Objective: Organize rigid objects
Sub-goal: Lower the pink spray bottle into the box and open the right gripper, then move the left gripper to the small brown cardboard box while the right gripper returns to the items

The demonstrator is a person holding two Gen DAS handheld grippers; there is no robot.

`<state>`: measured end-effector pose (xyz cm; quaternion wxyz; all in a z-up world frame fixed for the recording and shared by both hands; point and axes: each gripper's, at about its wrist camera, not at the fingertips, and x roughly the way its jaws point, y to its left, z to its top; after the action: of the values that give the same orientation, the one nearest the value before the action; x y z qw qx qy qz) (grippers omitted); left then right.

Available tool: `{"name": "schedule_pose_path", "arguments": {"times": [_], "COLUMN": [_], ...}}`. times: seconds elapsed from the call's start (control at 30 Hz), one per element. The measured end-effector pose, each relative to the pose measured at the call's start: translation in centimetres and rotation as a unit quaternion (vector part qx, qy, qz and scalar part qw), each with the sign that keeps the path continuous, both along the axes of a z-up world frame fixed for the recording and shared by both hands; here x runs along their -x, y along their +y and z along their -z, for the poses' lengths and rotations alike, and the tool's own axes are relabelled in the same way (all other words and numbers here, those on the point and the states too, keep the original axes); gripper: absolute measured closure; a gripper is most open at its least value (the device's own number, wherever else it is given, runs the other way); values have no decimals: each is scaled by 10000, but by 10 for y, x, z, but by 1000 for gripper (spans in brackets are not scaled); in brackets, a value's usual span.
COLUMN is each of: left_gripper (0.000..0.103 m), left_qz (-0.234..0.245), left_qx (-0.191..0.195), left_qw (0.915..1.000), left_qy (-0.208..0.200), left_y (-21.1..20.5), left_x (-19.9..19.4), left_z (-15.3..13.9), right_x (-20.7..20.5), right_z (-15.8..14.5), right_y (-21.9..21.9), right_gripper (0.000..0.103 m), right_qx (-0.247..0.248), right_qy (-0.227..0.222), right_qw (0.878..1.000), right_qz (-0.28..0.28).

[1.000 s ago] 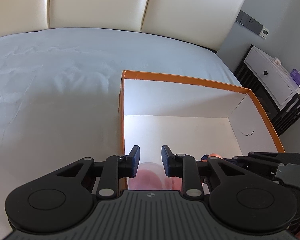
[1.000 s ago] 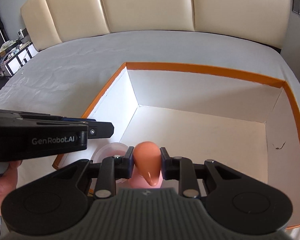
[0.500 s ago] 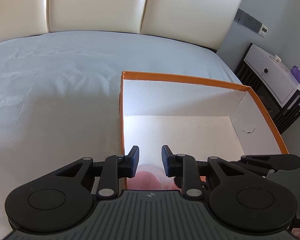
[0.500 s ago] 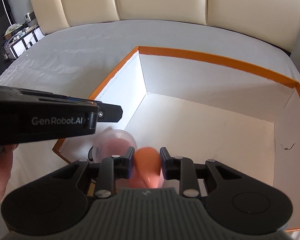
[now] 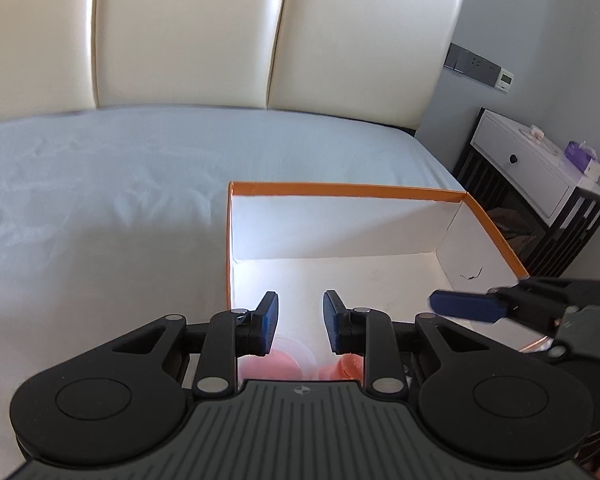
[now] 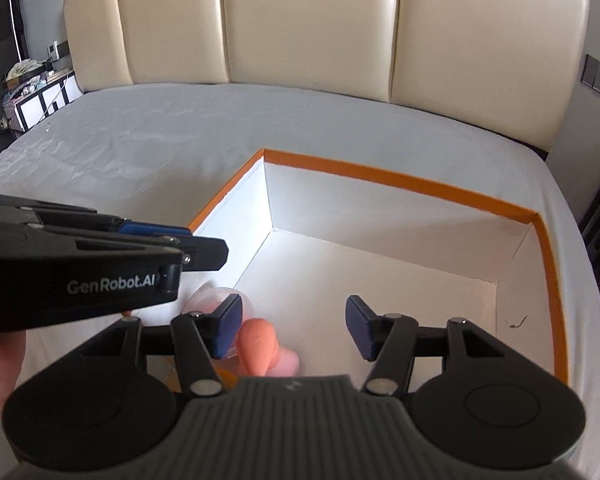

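Note:
An open box (image 5: 340,190) (image 6: 400,178) with orange edges and white inside lies on the bed. In its near corner stand a clear pinkish cup (image 5: 290,360) (image 6: 212,298) and an orange-pink rounded object (image 6: 258,346) (image 5: 346,364). My right gripper (image 6: 294,330) is open above the orange-pink object, which lies free between and below its fingers. My left gripper (image 5: 300,320) is open with a small gap, above the cup and holding nothing. It also shows from the side in the right wrist view (image 6: 200,252).
The box sits on a pale blue-grey bedsheet (image 5: 100,200) before a cream padded headboard (image 5: 220,32). A white and black nightstand (image 5: 540,192) stands to the right of the bed. Another cluttered shelf (image 6: 32,92) is at the far left.
My right gripper has opened and let go of the orange-pink object, which now rests in the box. Both grippers have risen and pulled back a little.

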<state>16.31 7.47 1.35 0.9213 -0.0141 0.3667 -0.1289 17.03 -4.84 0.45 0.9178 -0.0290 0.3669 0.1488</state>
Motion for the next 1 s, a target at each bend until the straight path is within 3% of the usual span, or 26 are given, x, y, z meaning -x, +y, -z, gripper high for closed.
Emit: {"name": "schedule_pose_path", "arguments": {"times": [0.23, 0.5, 0.73, 0.87, 1.0], "left_gripper": [72, 72, 72, 71, 66], "left_qz": [101, 216, 125, -11, -78], "left_qx": [-63, 147, 109, 130, 61], "left_qw": [9999, 9995, 9964, 9900, 9850], "left_qy": [-87, 161, 832, 1404, 1720], "left_y": [-12, -21, -23, -22, -23], "left_x": [26, 54, 63, 63, 63], "left_z": [-13, -7, 20, 41, 56], "right_x": [41, 72, 89, 92, 95], "right_z": [-12, -5, 23, 46, 66], "right_y": [-22, -30, -44, -49, -53], "right_gripper": [43, 39, 39, 39, 39], "right_qx": [-249, -195, -66, 158, 278], "right_qy": [-462, -490, -17, 397, 773], "right_qw": [9984, 9978, 9989, 9975, 9949], "right_qz": [214, 394, 457, 558, 580]}}
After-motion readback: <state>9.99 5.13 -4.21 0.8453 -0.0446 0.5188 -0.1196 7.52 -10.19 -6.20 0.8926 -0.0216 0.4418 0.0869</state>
